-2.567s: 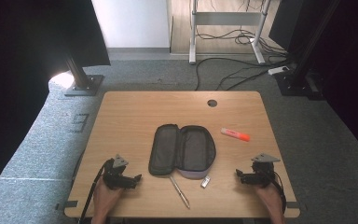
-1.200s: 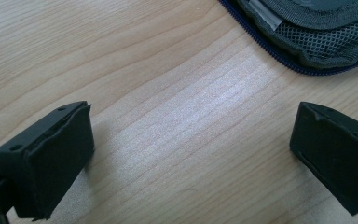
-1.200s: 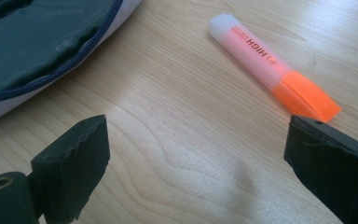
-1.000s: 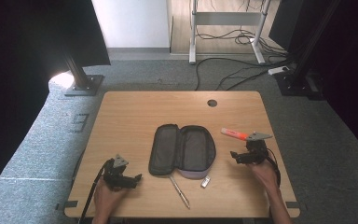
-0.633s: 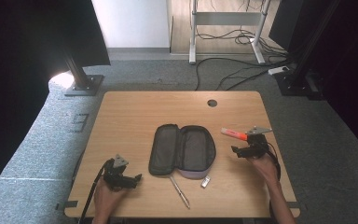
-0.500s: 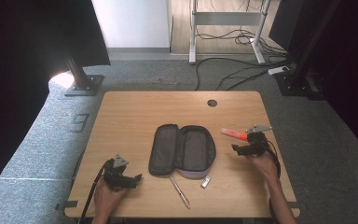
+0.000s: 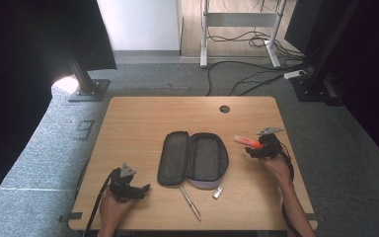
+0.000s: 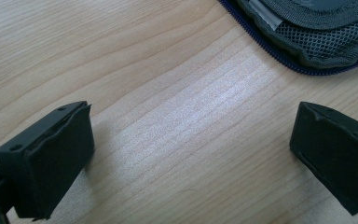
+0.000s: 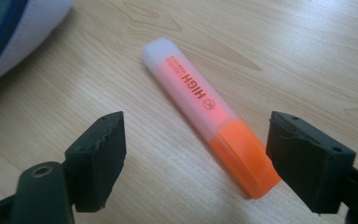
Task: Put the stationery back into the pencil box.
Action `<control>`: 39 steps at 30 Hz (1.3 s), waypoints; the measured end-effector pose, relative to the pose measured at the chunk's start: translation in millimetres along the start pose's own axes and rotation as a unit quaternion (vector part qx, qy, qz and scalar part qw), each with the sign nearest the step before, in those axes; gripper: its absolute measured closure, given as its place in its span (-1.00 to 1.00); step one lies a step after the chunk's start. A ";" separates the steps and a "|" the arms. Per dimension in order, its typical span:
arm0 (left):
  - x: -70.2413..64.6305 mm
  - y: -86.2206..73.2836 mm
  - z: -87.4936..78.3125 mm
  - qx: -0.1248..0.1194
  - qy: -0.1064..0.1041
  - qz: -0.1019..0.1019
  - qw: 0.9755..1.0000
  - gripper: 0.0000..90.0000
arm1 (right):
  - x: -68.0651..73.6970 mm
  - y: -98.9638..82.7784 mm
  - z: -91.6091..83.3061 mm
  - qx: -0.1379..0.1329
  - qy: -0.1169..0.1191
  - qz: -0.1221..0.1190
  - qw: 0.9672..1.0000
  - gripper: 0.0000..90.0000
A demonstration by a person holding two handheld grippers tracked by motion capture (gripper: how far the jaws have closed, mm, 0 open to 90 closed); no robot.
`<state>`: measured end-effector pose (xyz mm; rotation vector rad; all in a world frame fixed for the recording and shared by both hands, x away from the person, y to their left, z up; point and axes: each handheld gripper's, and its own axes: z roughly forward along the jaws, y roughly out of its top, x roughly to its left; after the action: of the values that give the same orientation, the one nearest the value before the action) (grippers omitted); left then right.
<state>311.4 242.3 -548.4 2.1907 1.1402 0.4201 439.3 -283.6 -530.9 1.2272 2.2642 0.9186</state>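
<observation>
Straddling highlighter (image 9: 209, 116), right gripper (image 9: 193, 154) unclosed

Orange highlighter (image 9: 209, 119) lies between closing jaws (untouched) on table (image 9: 307, 56).

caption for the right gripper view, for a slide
Right gripper with open jaws, just closing, straddling an orange highlighter lying on the table.

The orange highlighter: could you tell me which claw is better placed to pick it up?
The right claw: the orange highlighter lies between its closing jaws, untouched. The left claw sits across the pencil case.
</observation>
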 end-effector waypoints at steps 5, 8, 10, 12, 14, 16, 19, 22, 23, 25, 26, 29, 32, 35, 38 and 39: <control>0.0 0.0 0.0 0.000 0.000 0.000 1.000 -1.00 | -7.0 1.4 7.1 0.008 0.001 0.006 1.000 -0.39; 0.0 0.0 0.0 0.000 0.000 0.000 1.000 -1.00 | -11.1 0.5 11.5 0.013 0.003 0.008 1.000 -0.29; 0.0 0.0 0.0 0.000 0.000 0.000 1.000 -1.00 | -13.1 -0.4 14.0 0.016 0.004 0.007 1.000 -0.24; 0.0 0.0 0.0 0.000 0.000 0.000 1.000 -1.00 | -15.0 -1.4 16.4 0.019 0.004 0.008 1.000 -0.18; 0.0 0.0 0.0 0.000 0.000 0.000 1.000 -1.00 | -16.5 -1.8 17.3 0.016 0.010 0.013 1.000 -0.11; 0.0 0.0 0.0 0.000 0.000 0.000 1.000 -1.00 | -17.2 -1.5 17.4 0.015 0.012 0.010 1.000 -0.02; 0.0 0.0 0.0 0.000 0.000 0.000 1.000 -1.00 | -17.6 -1.4 17.4 0.014 0.023 0.015 1.000 0.12; 0.0 0.0 0.0 0.000 0.000 0.000 1.000 -1.00 | -14.4 -1.2 16.5 0.014 0.027 0.010 0.999 0.26; 0.0 0.0 0.0 0.000 0.000 0.000 1.000 -1.00 | -13.3 -1.0 16.2 0.016 0.029 0.009 0.999 0.29; 0.0 0.0 0.0 0.000 0.000 0.000 1.000 -1.00 | -10.7 -0.4 15.6 0.019 0.032 0.007 0.999 0.39; -0.1 0.0 0.0 0.000 0.000 0.000 1.000 -1.00 | -9.7 0.0 15.4 0.020 0.032 0.009 0.999 0.43; -0.1 0.0 0.0 0.000 0.000 0.000 1.000 -1.00 | -7.1 1.4 14.9 0.027 0.026 0.016 0.999 0.46; -0.1 0.0 0.0 0.000 0.000 0.000 1.000 -1.00 | -4.0 2.9 14.6 0.032 0.022 0.021 0.999 0.47; -0.1 0.0 0.0 0.000 0.000 0.000 1.000 -1.00 | -0.7 4.4 14.7 0.037 0.022 0.016 0.999 0.47; -0.1 0.0 0.0 0.000 0.000 0.000 1.000 -1.00 | 1.0 4.9 14.7 0.038 0.020 0.015 0.999 0.47; 0.0 0.0 0.0 0.000 0.000 0.000 1.000 -1.00 | 1.1 5.0 14.5 0.039 0.021 0.015 0.999 0.47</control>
<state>311.3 242.3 -548.4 2.1908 1.1400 0.4204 450.5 -275.6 -537.5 1.2908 2.3403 0.8819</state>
